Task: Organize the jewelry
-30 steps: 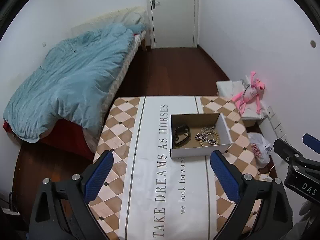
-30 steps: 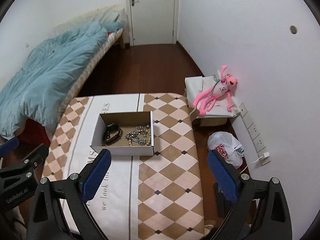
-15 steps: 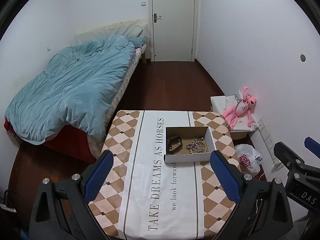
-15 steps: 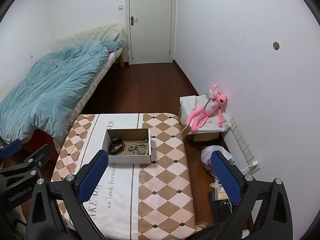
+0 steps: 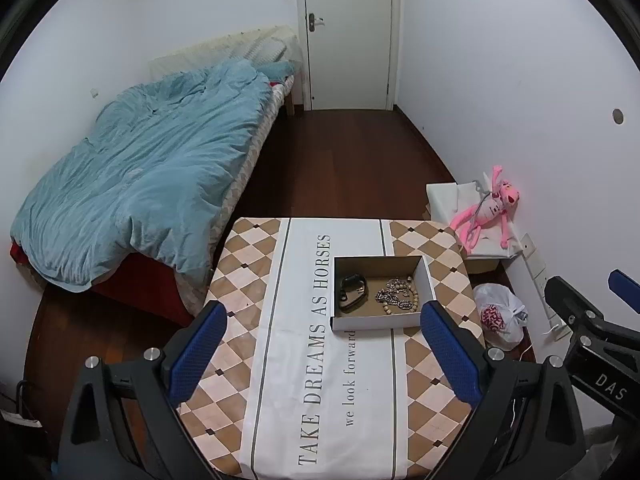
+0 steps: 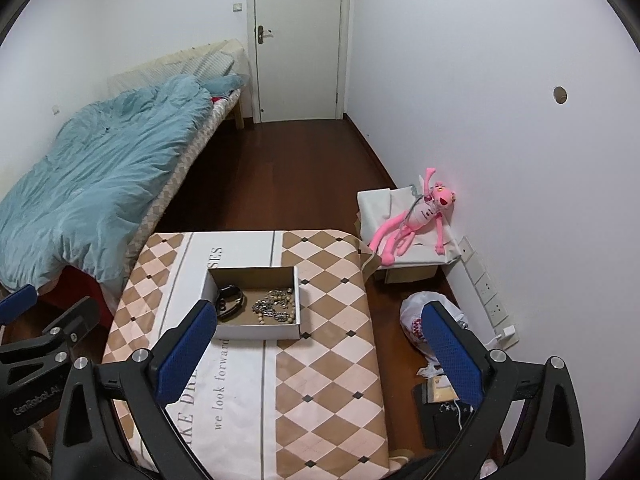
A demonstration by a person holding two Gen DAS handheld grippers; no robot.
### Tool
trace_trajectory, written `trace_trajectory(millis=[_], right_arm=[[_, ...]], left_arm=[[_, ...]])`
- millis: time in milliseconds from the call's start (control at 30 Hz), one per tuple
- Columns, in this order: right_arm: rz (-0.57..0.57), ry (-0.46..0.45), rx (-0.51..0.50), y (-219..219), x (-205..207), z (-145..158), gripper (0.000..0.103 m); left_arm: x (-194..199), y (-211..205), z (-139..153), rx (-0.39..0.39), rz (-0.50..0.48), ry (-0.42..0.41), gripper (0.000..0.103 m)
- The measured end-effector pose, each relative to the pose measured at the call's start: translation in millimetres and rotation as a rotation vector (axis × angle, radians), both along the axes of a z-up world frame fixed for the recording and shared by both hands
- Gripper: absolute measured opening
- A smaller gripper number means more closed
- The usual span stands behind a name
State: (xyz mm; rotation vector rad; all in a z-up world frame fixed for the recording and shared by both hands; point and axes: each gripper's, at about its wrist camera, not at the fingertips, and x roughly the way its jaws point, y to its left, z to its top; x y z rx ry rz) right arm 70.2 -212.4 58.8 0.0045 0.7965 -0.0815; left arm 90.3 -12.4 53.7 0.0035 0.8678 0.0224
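A white cardboard box (image 5: 380,323) (image 6: 256,331) stands on the checkered tablecloth. Inside lie a dark bracelet (image 5: 352,292) (image 6: 230,302) on the left and a tangle of silver chains and wooden beads (image 5: 398,298) (image 6: 276,306) on the right. My left gripper (image 5: 324,350) is open and empty, held high above the near part of the table. My right gripper (image 6: 316,350) is open and empty too, high above the table's right side, well back from the box.
The table (image 5: 424,392) carries a cloth printed "TAKE DREAMS AS HORSES". A bed with a blue duvet (image 5: 140,184) stands left. A pink plush toy (image 6: 416,216) lies on a box at the right wall, with a plastic bag (image 6: 416,320) on the floor.
Both grippers have pulled up and back from the table. The box now looks smaller and farther away. Both stay open and empty.
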Motion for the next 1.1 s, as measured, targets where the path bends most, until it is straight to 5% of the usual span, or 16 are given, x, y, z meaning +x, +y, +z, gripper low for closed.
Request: trace_trajectory(millis=[1100], right_arm=[[0.006,0.082,-0.026,7,33,-21,0.103]], left_arm=[[23,1,-15,0.000,0.014,0.067,0.099]])
